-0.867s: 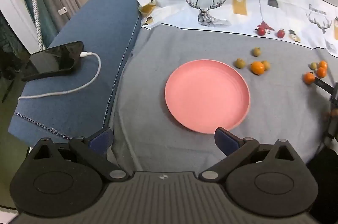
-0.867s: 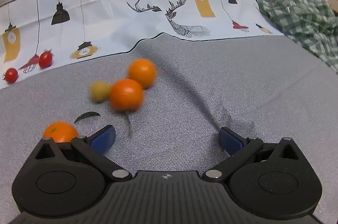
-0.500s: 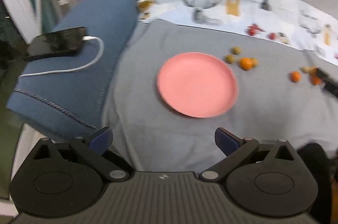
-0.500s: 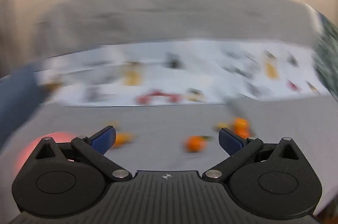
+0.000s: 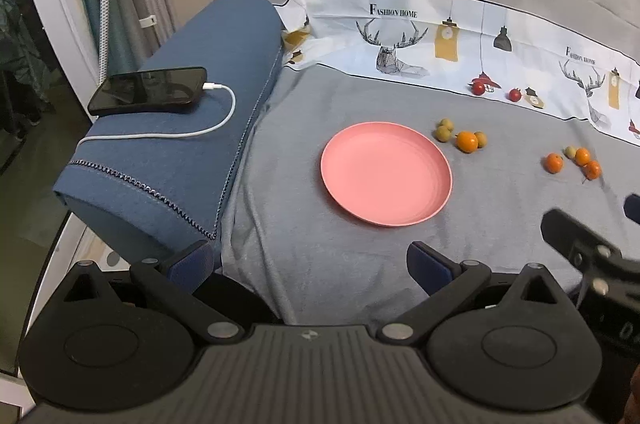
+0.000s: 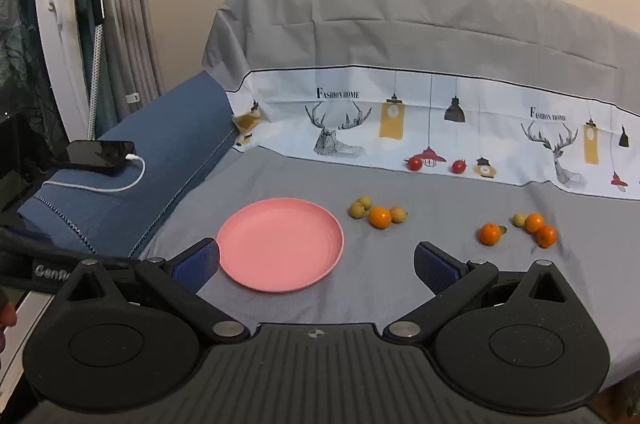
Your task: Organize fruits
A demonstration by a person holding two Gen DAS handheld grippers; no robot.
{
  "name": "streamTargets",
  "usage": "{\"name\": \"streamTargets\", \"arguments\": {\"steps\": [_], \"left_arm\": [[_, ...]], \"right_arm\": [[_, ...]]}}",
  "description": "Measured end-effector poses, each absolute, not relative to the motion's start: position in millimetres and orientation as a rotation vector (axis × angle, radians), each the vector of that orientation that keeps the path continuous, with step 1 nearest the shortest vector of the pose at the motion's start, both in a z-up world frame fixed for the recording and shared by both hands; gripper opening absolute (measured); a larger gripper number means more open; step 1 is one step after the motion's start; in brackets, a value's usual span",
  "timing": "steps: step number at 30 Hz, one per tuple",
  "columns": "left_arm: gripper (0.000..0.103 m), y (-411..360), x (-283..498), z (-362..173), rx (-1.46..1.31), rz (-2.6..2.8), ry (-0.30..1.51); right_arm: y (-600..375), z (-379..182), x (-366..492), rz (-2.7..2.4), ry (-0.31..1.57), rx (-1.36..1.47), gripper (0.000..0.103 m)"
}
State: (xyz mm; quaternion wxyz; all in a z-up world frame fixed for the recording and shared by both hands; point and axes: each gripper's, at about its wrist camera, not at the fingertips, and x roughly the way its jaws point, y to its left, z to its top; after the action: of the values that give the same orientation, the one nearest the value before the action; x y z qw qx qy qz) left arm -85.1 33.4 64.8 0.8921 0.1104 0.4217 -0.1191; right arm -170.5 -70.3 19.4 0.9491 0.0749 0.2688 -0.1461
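An empty pink plate lies on the grey sofa cover. Right of it sits a cluster of one orange and three yellow-green fruits. Farther right lie three oranges and one small yellow-green fruit. Two red tomatoes rest on the white printed band. My left gripper is open and empty, near the plate's front. My right gripper is open and empty, held back from the fruit; it shows at the left wrist view's right edge.
A blue sofa arm at the left carries a black phone on a white charging cable. Curtains and a white frame stand further left. The sofa back rises behind the printed band.
Both grippers have pulled back and up from the sofa seat. The right gripper was close over the right-hand oranges; now it views the whole seat from farther away. Both stayed open.
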Motion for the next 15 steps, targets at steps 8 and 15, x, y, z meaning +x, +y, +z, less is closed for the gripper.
{"name": "streamTargets", "arguments": {"steps": [8, 15], "left_arm": [[0.103, 38.6, -92.4, 52.5, 0.289, -0.274, 0.820], [0.103, 45.3, -81.2, 44.8, 0.264, -0.279, 0.828]], "right_arm": [[-68.9, 4.3, -174.5, -0.323, 0.538, 0.143, 0.102], [-61.1, 9.5, -166.1, -0.345, 0.570, 0.102, 0.102]]}}
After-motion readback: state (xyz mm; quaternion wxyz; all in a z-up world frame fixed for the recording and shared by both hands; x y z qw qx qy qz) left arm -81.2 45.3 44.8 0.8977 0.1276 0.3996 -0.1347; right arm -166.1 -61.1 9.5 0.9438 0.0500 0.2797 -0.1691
